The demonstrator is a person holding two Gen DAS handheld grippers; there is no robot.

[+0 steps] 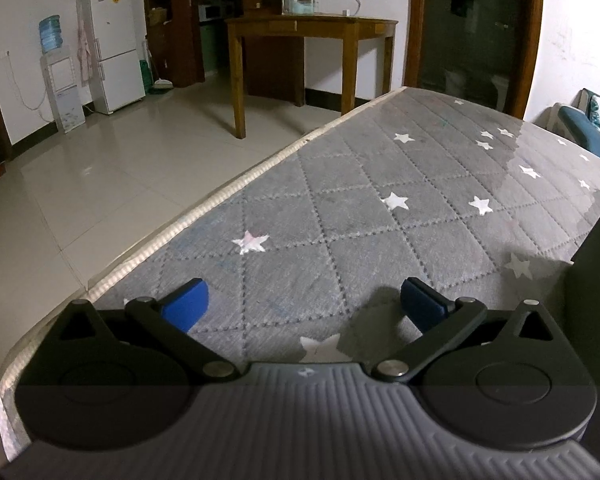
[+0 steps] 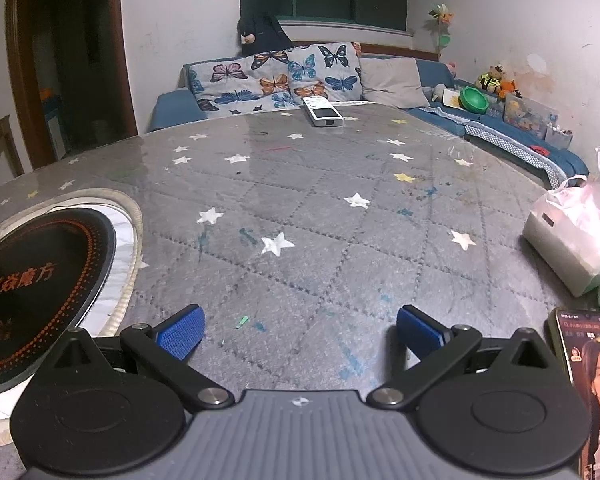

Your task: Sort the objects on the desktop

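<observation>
Sorting hasn't started by the look of it: both grippers are empty. Candidates on the worktop (image 2: 300,184), all in the right wrist view:

- Remote (image 2: 322,113): one, white, lying flat at the far edge, well apart from either gripper. Rigid and probably light, smooth casing so likely a bit slippery. Best taken across its narrow width near the middle.
- Tissue pack (image 2: 572,236): one, at the right edge, a sheet sticking out on top. Soft, light, will crush; pinch the pack body low on its sides, not the loose tissue.
- Phone (image 2: 584,384): one, near right corner, just beside the right gripper, screen lit. Stiff, glass front, fragile and slick; grip by the long edges, keep pads off the screen.
- Induction plate (image 2: 40,288): one, round and black, looks set into the worktop at the left. My read is it's a fixture, not for sorting.

Right gripper (image 2: 300,334): fingers spread wide, nothing between them, pointing down over bare star-patterned cover.
Left gripper (image 1: 305,306): also spread fully, nothing between the pads, over the worktop's left edge. A dark box (image 1: 598,280) cuts in at the right of that view; can't tell what it is.
</observation>
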